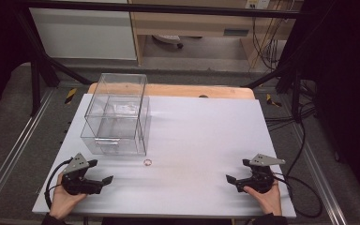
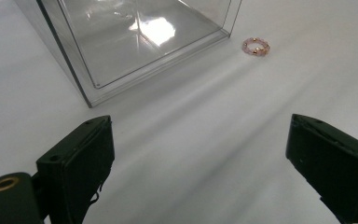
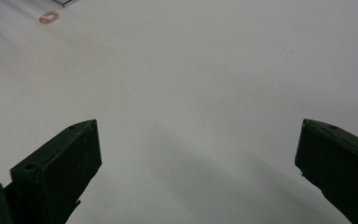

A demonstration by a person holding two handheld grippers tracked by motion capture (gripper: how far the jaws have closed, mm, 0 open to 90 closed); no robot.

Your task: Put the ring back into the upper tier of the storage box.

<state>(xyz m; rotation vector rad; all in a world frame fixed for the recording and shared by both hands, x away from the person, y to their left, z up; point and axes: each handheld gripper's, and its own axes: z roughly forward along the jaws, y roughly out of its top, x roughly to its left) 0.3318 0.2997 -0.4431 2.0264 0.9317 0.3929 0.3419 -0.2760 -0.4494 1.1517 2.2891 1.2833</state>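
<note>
A small pink beaded ring (image 1: 147, 162) lies on the white table (image 1: 192, 136) just in front of a clear plastic box (image 1: 116, 114). The left gripper view has the ring (image 2: 256, 46) far off beside the box's corner (image 2: 135, 46). In the right gripper view the ring (image 3: 48, 17) is a small spot at the far left. My left gripper (image 1: 101, 172) rests near the front left edge, held by a hand, jaws wide apart and empty (image 2: 198, 161). At the front right my right gripper (image 1: 236, 172) is likewise open and empty (image 3: 198, 163).
The clear box is a two-level case with a drawer-like lower part at the table's left. A wooden board edge (image 1: 192, 90) runs along the back. Cables (image 1: 304, 187) trail to the right of the table, and a black frame surrounds it.
</note>
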